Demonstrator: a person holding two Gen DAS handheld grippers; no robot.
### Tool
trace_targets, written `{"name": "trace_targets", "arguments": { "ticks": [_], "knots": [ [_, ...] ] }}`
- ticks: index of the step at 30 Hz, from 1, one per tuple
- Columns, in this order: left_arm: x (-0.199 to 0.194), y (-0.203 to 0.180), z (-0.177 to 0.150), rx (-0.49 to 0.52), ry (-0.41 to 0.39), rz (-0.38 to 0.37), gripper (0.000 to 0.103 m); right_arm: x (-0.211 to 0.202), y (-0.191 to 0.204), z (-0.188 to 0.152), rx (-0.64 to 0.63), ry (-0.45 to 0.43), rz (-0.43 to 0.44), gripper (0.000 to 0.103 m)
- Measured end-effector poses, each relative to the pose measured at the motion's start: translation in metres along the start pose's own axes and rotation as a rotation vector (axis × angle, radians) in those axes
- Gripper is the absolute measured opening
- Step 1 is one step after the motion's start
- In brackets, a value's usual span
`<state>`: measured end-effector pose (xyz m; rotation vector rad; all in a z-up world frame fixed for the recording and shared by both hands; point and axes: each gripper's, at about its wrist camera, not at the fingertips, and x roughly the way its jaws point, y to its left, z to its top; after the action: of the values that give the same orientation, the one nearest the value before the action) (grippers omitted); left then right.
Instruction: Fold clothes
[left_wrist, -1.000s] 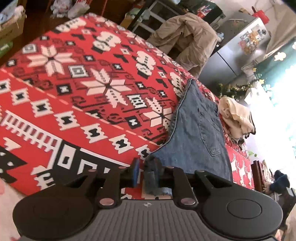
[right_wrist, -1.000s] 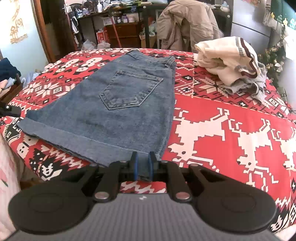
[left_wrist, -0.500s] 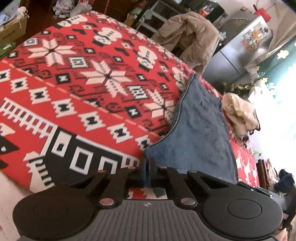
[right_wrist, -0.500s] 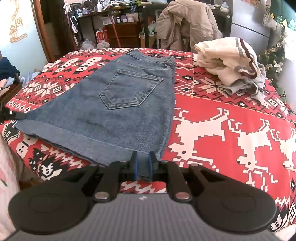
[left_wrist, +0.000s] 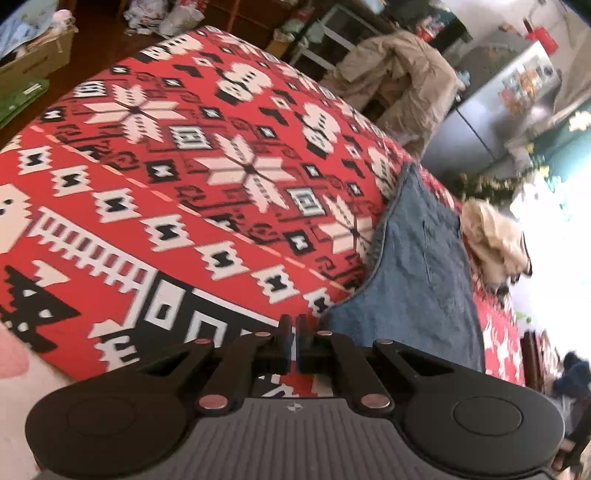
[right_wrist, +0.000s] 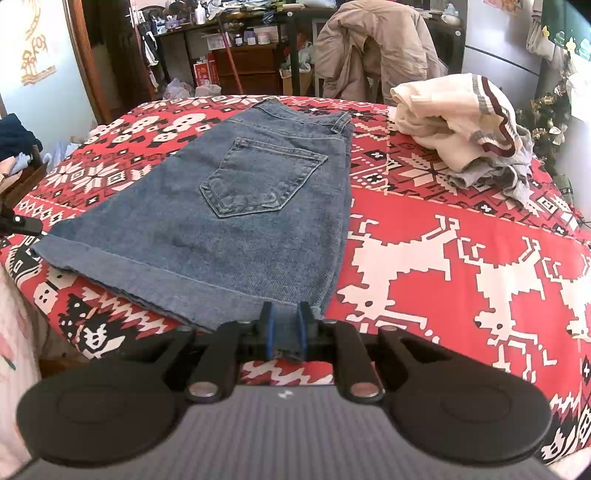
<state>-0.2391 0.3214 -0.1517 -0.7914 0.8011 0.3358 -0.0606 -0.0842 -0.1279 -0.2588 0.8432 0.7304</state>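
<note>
Denim shorts (right_wrist: 236, 206) lie flat, back pocket up, on the surface under a red patterned cloth (right_wrist: 461, 258). The right tongs (right_wrist: 284, 325) grip the near hem corner of the shorts. The left tongs (left_wrist: 291, 339) are closed with nothing between them, just beside the far hem corner. A cream garment (right_wrist: 454, 118) is heaped behind

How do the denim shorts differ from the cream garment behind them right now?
The denim shorts lie spread flat, back pocket up; the cream garment sits bunched in a heap. The shorts are plain blue; the cream one has maroon and grey striped trim. The right gripper has the shorts' hem between its fingers; nothing touches the cream garment. Both rest on the red patterned cover.
</note>
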Motion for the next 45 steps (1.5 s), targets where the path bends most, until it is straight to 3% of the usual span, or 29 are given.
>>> {"name": "trace_targets", "arguments": {
  "ticks": [4,11,15,21,26,29,33,40,45],
  "knots": [
    [0.018,-0.012,-0.004,0.058,0.038,-0.008,0.002,0.000,0.002,0.000,-0.008,0.001,-0.001,0.017],
    [0.008,-0.019,-0.002,0.040,0.008,-0.177,0.002,-0.001,0.001,0.000,-0.001,0.001,0.000,0.018],
    [0.015,-0.023,-0.002,0.055,0.029,-0.147,0.002,0.000,0.002,0.000,-0.004,0.004,0.000,0.018],
    [0.019,-0.019,-0.002,0.031,0.046,-0.190,0.002,0.000,0.002,0.001,-0.007,0.006,-0.001,0.019],
    [0.031,-0.018,0.003,0.003,0.064,-0.179,0.002,0.000,0.002,0.001,-0.012,0.008,-0.002,0.020],
    [0.031,-0.018,0.003,-0.001,0.038,-0.114,0.001,0.000,0.002,0.001,-0.014,0.008,-0.001,0.020],
    [0.017,-0.014,-0.003,0.001,0.002,-0.091,0.000,0.000,0.002,0.001,-0.016,0.008,-0.001,0.020],
    [0.019,-0.008,-0.002,-0.052,0.024,-0.160,0.000,0.000,0.001,0.000,-0.017,0.010,0.001,0.020],
    [0.031,-0.020,-0.002,-0.005,0.046,-0.157,0.002,0.001,0.002,0.001,-0.020,0.013,-0.002,0.020]
  ]
}}
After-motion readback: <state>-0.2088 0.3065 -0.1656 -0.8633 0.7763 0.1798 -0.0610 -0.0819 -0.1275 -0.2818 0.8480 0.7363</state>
